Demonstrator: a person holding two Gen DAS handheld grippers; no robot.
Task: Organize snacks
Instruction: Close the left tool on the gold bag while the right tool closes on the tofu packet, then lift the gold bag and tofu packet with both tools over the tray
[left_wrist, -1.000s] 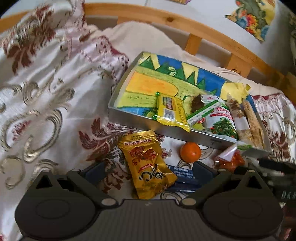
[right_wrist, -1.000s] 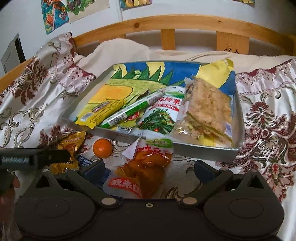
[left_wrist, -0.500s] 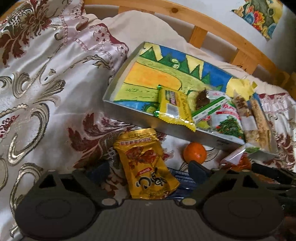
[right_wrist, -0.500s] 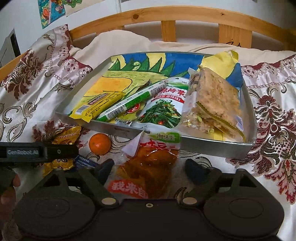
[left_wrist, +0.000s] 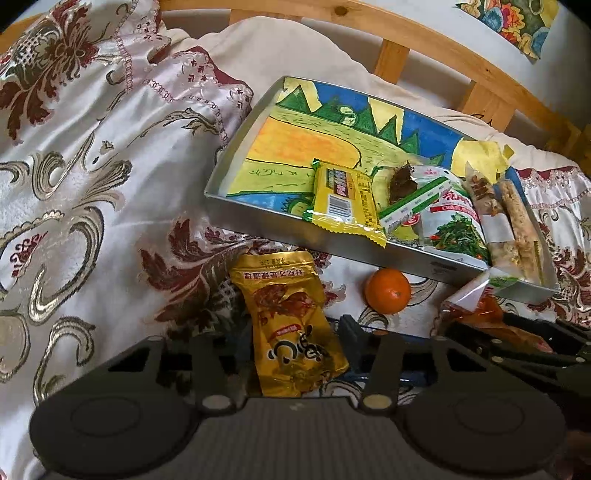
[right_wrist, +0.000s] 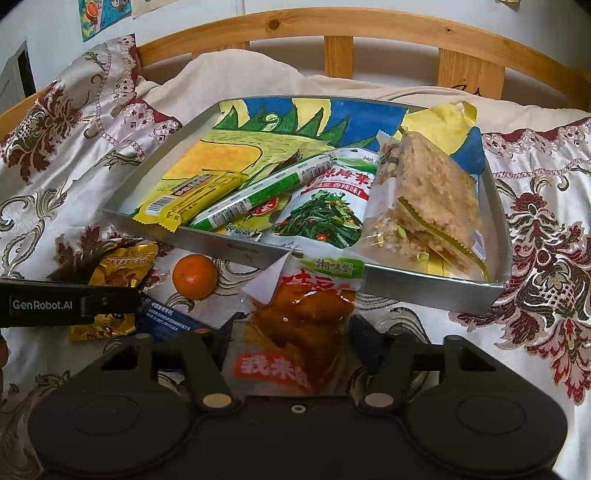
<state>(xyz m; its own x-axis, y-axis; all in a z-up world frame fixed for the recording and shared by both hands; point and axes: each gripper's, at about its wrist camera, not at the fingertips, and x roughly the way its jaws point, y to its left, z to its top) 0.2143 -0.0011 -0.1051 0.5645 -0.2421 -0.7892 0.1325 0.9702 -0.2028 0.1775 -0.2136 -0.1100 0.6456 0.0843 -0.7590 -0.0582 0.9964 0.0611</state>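
Observation:
A gold snack packet (left_wrist: 291, 317) lies on the bedspread below the metal tray (left_wrist: 332, 243). My left gripper (left_wrist: 295, 343) is closing on it, both pads touching its sides. In the right wrist view a clear packet of orange snacks (right_wrist: 306, 321) lies against the tray's front wall (right_wrist: 236, 251). My right gripper (right_wrist: 290, 332) straddles it, jaws closing, pads just short of its edges. The tray holds a yellow bar (right_wrist: 192, 201), a green sausage stick (right_wrist: 258, 192), a green vegetable packet (right_wrist: 325, 210) and a rice-cake packet (right_wrist: 428, 206).
A mandarin (left_wrist: 387, 290) rests on the bedspread between the two packets. A blue card (right_wrist: 166, 321) lies under the gold packet's edge. The patterned cover (left_wrist: 92, 184) rises in folds at the left. A wooden bed rail (right_wrist: 332, 29) runs behind the tray.
Both grippers' fingers have drawn inward from wide open. The left ones now touch the gold packet; the right ones flank the orange packet closely. Both views have edged a little closer.

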